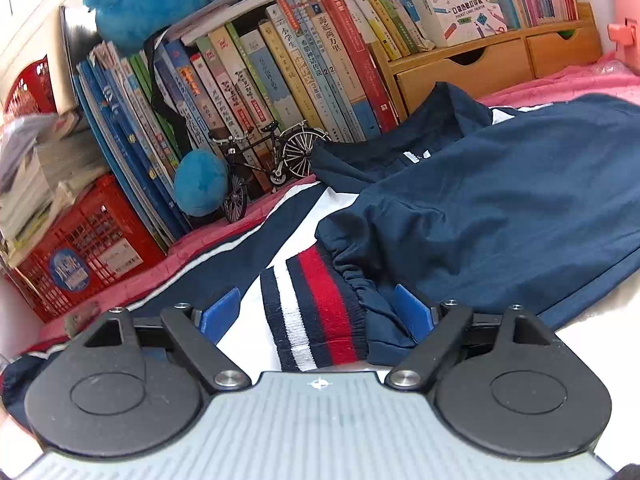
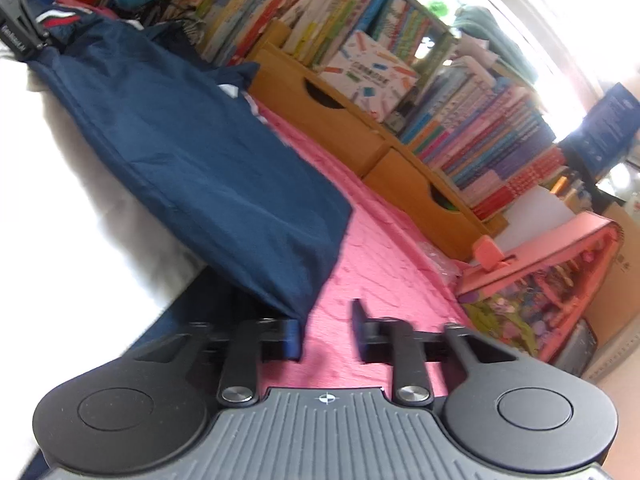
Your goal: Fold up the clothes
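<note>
A navy jacket (image 1: 500,200) with white panels lies spread on a pink bedcover (image 1: 560,80). Its sleeve ends in a navy, white and red striped cuff (image 1: 332,320). That cuff lies between the blue pads (image 1: 220,308) of my left gripper (image 1: 316,306), which stands wide open with neither pad pressing on it. In the right wrist view the folded navy body (image 2: 192,152) reaches down to a corner beside the left finger of my right gripper (image 2: 326,332). The right gripper is open, with only pink cover (image 2: 392,264) in the gap. My left gripper also shows far off as a black part (image 2: 20,36).
A long row of books (image 1: 260,92) lines the far side, with a toy bicycle (image 1: 264,168), a blue plush (image 1: 200,188) and a red crate (image 1: 92,248) at the left. Wooden drawers (image 2: 320,120) stand behind the jacket. A pink case (image 2: 560,256) sits at the right.
</note>
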Tool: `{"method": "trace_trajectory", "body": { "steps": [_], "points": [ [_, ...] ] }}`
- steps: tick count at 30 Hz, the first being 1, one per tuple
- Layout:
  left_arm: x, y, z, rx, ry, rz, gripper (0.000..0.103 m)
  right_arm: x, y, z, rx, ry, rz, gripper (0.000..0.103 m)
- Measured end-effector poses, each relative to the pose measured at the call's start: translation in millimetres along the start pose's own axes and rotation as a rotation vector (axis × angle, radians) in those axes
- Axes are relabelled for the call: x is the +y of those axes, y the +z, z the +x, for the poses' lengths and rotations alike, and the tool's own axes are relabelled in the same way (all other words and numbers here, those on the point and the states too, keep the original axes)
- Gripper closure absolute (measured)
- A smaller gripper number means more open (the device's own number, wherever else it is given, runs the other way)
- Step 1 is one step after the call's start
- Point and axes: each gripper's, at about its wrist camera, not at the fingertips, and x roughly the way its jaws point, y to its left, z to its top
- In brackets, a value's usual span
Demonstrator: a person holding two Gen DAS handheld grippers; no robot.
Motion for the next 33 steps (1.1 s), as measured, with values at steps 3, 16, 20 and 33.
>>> {"method": "trace_trajectory", "body": {
  "steps": [3,16,20,33],
  "points": [
    [17,-3,6,0.031,-0.073,-0.101,0.013,-27,-4,-12,0.015,0.019,0.054,0.007],
    [49,-11,23,0.122,-0.204,-0.325,0.000,-93,25,-78,-0.021,0.193,0.444,0.000],
    [51,-11,23,0.122,-0.204,-0.326,0.000,-63,70,-61,-0.063,0.398,0.649,0.000],
    [51,-10,25,0.124,-0.207,-0.329,0.000,47,114,23,0.135,0.399,0.602,0.023]
  ]
}}
